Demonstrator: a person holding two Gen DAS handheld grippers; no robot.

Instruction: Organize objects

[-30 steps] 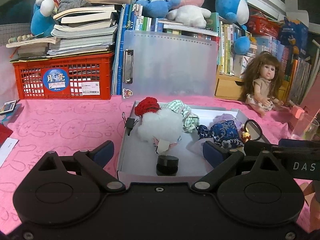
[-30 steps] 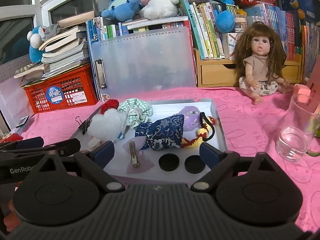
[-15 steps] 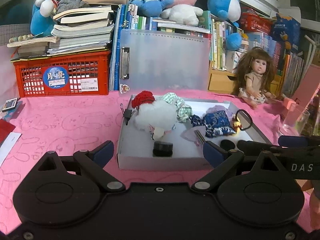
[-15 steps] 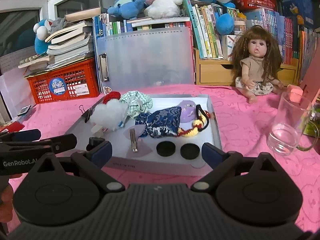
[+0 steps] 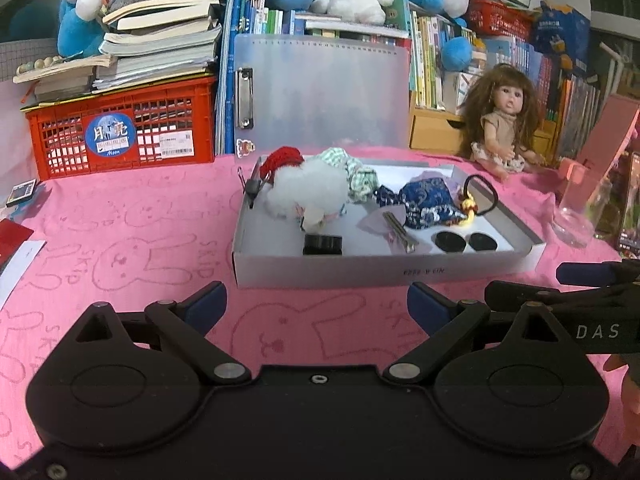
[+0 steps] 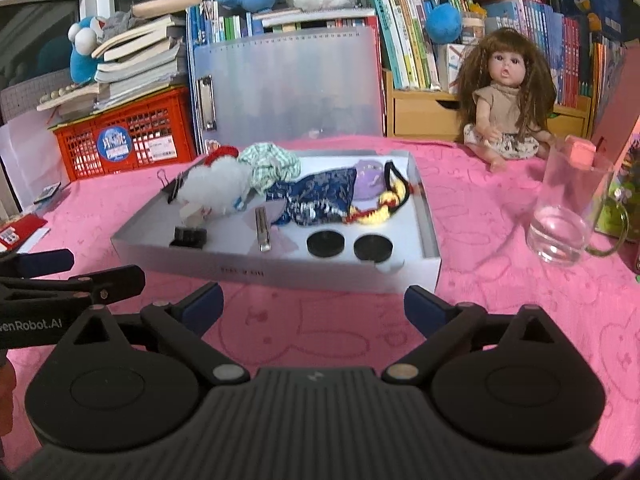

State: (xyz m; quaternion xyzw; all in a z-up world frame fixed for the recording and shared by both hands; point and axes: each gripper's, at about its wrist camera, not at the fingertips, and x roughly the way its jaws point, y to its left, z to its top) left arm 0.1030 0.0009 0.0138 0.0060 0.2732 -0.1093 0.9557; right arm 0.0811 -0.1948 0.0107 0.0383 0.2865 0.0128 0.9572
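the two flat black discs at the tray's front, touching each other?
Apart. The right wrist view shows white tray floor between the left disc and the right disc.

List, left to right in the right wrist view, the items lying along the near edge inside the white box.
Black binder clip → silver hair clip → black round disc → second black disc, all within the white box.

Both wrist views face the tray (image 5: 400,270), seemingly near.
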